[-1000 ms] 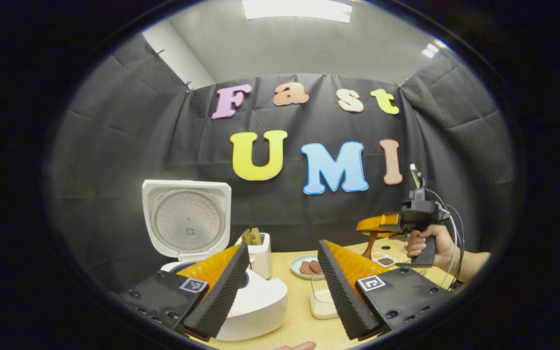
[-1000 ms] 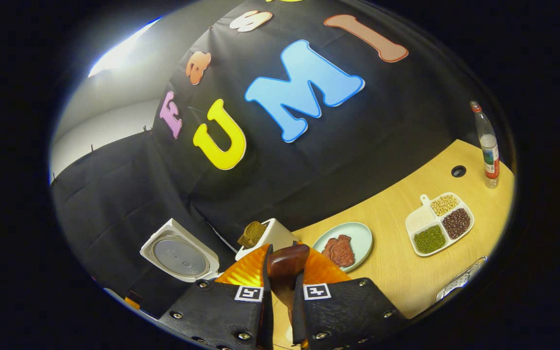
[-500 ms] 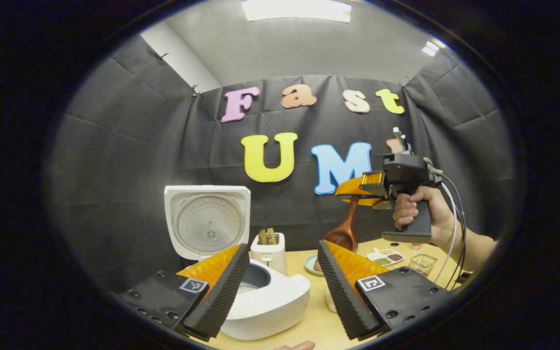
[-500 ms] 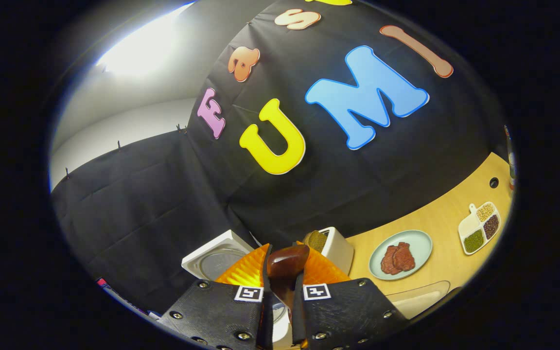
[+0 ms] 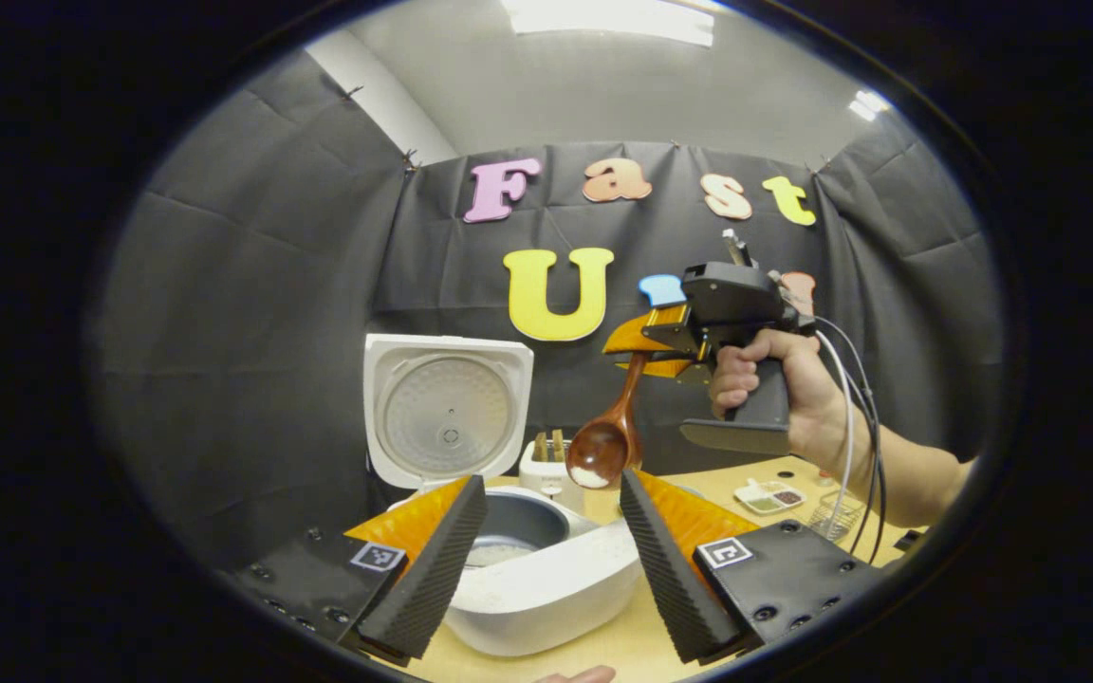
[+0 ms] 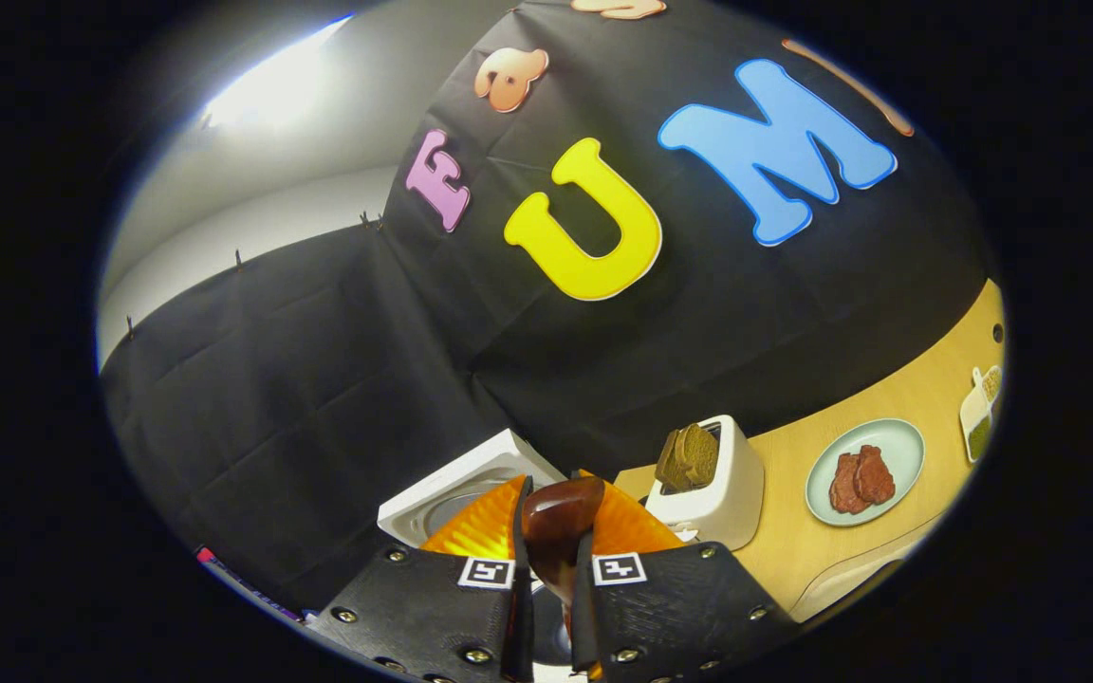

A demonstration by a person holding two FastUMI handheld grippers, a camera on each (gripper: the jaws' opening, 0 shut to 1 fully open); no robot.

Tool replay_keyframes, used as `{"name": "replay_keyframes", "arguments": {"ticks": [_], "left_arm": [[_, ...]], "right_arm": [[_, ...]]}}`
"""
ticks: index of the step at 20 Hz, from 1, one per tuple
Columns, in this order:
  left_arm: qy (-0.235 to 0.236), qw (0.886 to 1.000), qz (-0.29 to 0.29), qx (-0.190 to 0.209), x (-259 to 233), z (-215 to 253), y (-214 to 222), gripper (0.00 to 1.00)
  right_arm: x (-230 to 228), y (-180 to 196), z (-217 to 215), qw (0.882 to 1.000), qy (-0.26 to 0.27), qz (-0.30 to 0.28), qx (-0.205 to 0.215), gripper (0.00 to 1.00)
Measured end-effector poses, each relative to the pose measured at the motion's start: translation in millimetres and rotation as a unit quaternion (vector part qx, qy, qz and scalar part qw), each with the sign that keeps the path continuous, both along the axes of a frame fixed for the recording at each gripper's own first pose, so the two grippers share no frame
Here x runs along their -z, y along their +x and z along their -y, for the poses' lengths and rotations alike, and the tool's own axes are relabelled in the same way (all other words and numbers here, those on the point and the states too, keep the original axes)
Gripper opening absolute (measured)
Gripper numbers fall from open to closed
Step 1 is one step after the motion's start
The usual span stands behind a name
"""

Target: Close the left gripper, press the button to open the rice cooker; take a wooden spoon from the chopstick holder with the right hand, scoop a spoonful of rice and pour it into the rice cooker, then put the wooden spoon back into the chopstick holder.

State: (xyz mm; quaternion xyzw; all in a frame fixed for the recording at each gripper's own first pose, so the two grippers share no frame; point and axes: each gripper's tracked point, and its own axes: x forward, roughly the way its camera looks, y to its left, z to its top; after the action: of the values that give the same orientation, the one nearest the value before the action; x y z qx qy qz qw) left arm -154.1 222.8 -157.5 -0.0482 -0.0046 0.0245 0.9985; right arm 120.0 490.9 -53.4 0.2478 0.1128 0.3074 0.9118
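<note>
Wooden spoon (image 5: 606, 438), clamped in right gripper (image 6: 546, 560), is held above open rice cooker (image 5: 518, 560). Left gripper (image 5: 551, 550): jaws wide apart, nothing held.

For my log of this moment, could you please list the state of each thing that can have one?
rice cooker: lid up, pot holding some rice
wooden spoon: gripped by the handle, hanging bowl-down, a little rice in it
left hand-held gripper: open, empty
right hand-held gripper: shut on the wooden spoon
chopstick holder: upright on the table
</note>
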Motion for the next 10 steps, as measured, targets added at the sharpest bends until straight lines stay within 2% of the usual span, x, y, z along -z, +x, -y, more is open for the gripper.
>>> {"name": "replay_keyframes", "arguments": {"ticks": [2, 8, 10], "left_arm": [[-0.002, 1.0, 0.001, -0.003, 1, -5, -3, 0.95], [-0.001, 1.0, -0.001, -0.004, 6, -8, -8, 0.98], [-0.004, 1.0, -0.003, -0.004, 7, -8, -9, 0.98]], "right_arm": [[6, -1, -18, 1.0, -0.018, 0.013, -0.007, 0.16], [24, -11, -68, 0.993, -0.098, 0.058, -0.021, 0.16], [29, -9, -79, 0.992, -0.104, 0.061, -0.025, 0.16]]}}
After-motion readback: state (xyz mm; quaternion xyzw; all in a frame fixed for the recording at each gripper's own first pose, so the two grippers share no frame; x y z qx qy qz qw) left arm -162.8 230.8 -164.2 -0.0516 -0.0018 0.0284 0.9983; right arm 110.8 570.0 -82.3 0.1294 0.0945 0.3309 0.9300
